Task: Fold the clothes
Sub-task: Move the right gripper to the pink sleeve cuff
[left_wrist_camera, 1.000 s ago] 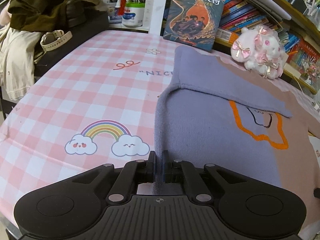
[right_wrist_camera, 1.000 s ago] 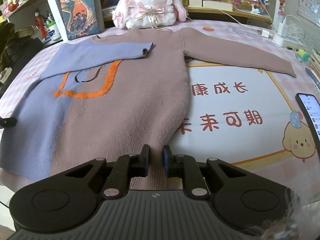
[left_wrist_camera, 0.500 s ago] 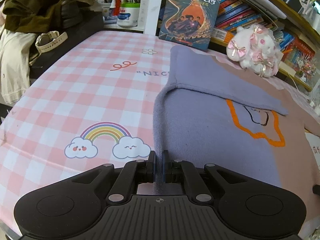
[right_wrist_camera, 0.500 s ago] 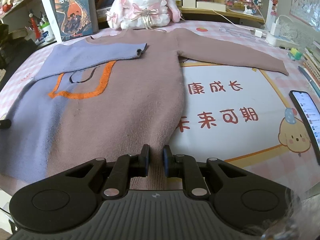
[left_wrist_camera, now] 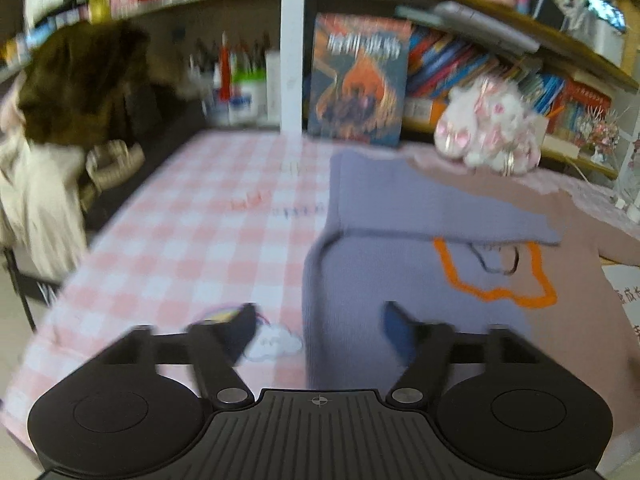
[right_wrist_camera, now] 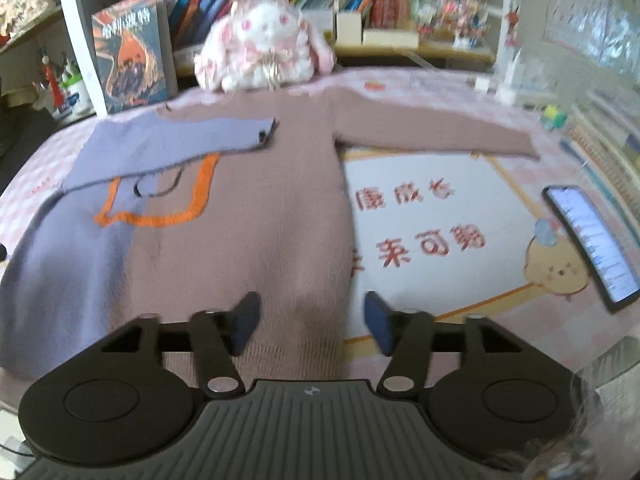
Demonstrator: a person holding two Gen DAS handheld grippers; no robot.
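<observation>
My left gripper [left_wrist_camera: 320, 326] is opening, its jaws spread either side of the near hem edge of the two-tone knitted sweater, lilac on the left and dusty pink on the right with an orange outline motif [right_wrist_camera: 256, 216], and the pads press on nothing; my right gripper [right_wrist_camera: 310, 320] is opening likewise, released above the pink near hem, the cloth between the jaws but not clasped. The sweater lies flat on the pink-and-white checked tablecloth [left_wrist_camera: 192, 240], collar at the far side near the white and pink plush rabbit [right_wrist_camera: 264, 48]; its lilac sleeve [right_wrist_camera: 180, 140] is already folded across the chest, while the pink sleeve [right_wrist_camera: 432, 134] lies stretched out to the right. I judge the step in hand to be letting go of the hem after smoothing it, and it is done well by lifting both grippers clear without dragging the knit. The next grasp, I judge, belongs at the pink cuff, far right, carried leftward over the chest to mirror the lilac sleeve, keeping clear of the black smartphone with a lit screen [right_wrist_camera: 592, 244] near the right edge
</observation>
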